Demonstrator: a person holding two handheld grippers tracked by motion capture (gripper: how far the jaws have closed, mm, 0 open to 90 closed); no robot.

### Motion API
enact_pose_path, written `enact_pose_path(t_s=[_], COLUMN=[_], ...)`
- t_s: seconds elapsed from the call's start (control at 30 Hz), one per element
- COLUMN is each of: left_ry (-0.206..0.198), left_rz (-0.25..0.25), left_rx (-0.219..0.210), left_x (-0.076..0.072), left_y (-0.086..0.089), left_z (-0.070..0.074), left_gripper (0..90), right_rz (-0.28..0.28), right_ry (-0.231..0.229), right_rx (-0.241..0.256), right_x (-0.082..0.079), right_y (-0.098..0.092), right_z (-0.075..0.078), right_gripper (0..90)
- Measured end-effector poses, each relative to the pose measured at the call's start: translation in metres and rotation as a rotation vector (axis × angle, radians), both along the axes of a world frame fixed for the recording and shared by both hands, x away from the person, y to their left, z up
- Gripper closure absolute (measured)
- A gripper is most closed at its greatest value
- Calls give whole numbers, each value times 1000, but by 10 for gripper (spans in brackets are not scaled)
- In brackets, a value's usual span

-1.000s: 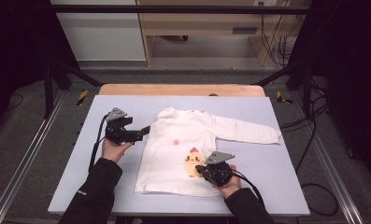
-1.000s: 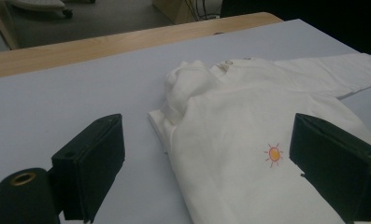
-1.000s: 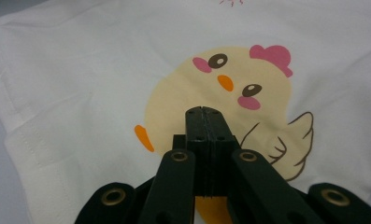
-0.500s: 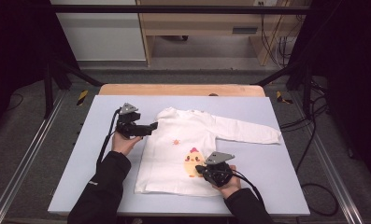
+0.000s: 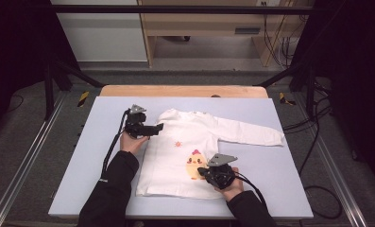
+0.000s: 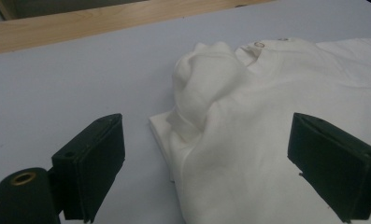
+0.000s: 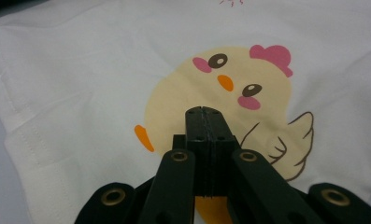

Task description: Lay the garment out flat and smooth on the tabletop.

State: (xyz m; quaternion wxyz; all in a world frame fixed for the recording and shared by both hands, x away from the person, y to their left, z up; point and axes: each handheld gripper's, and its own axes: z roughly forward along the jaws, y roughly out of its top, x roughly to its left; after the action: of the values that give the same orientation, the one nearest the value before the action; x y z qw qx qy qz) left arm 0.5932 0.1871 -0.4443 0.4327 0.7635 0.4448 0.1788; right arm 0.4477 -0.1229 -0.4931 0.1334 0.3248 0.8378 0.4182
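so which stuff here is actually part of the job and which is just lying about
Part of the job:
white shirt with chick print
bunched sleeve
left gripper, jaws open
right gripper, jaws shut over the print

Lying about:
wooden bench
floor cables

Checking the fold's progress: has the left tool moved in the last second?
Yes. The left tool has gone up the table toward the wooden far edge, now open at the white chick-print shirt.

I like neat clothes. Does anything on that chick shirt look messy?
Yes. The white shirt lies mostly flat, but its sleeve near the open left gripper is folded in and bunched up, unlike the straight sleeve.
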Motion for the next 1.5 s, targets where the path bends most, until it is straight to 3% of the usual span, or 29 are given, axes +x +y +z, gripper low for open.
enact_pose_path(t_s=[0.2, 0.57, 0.67, 0.77, 0.93, 1.0, 1.1, 1.23, 1.5], left_ry=[29, 135, 147, 129, 58, 16, -15, -14, 38], left_rz=[1, -4, -14, -19, -40, -64, -103, -159, -211], left_rx=[21, -22, -42, -32, -68, -68, -65, -53, -15], left_x=[6, 13, 12, 8, -6, -15, -26, -37, -45], left_y=[-1, 0, -1, -5, -14, -22, -37, -61, -100], left_z=[-11, -26, -25, -21, -3, 9, 19, 17, -12], left_gripper=[184, 583, 705, 785, 815, 816, 816, 815, 810], right_rz=[0, 1, 1, 1, 1, 0, 1, 1, 2], right_ry=[0, -1, -3, -1, -3, -2, -3, -4, -5], right_rx=[0, -2, -2, -2, -2, -2, -1, -2, -4], right_x=[0, 0, 0, 0, 0, 0, 0, 0, 0], right_y=[0, 0, 0, 0, 0, 0, 0, 0, 0], right_z=[0, 0, 0, 0, 0, 0, 0, 0, 0], right_gripper=[900, 900, 900, 900, 900, 900, 900, 900, 900])
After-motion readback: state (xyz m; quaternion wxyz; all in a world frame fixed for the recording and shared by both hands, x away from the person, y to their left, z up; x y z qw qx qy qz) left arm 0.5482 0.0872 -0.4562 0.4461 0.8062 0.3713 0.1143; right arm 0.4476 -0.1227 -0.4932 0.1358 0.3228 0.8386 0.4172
